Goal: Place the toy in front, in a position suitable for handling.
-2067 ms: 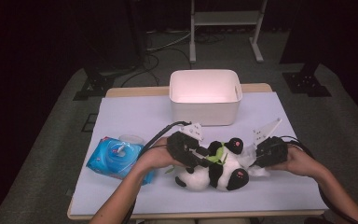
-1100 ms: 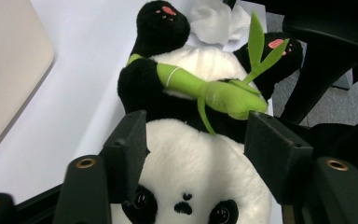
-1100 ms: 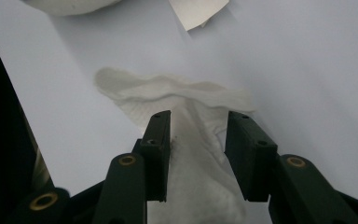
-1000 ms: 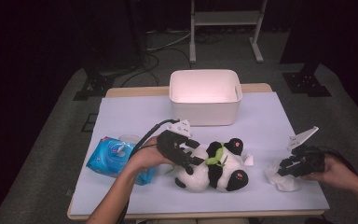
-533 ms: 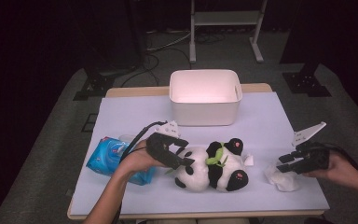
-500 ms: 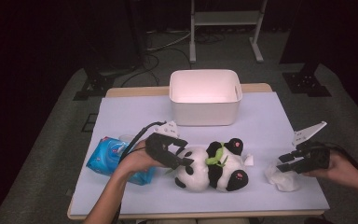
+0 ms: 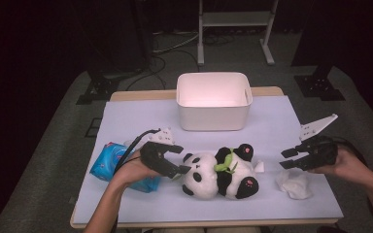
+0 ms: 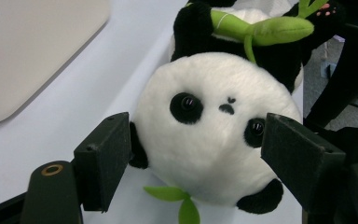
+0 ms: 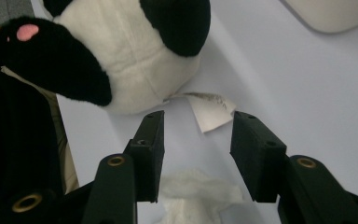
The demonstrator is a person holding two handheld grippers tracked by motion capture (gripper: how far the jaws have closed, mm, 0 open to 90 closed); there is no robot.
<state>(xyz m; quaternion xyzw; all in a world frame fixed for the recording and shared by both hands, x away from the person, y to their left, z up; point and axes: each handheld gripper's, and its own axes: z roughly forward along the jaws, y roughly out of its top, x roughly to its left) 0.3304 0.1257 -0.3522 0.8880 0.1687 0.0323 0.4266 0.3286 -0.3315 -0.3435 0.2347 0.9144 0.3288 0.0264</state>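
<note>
Near edge of the table: left gripper (image 7: 171, 160) has its jaws spread wide either side of the panda's (image 7: 218, 174) head, pads clear of the plush, having just been opening; release appears complete. Right gripper (image 7: 291, 158) hangs half-open and empty above the crumpled tissue (image 7: 295, 184), jaws likewise just opening. The panda, black-and-white plush with a green bamboo sprig, lies mid-table. Next move likely calls for regrasping it toward the white bin (image 7: 213, 99) beyond

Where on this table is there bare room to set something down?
Bare cloth lies left and right of the white bin, and along the near edge below the panda. It is crowded between the blue pack, panda and crumpled tissue.
</note>
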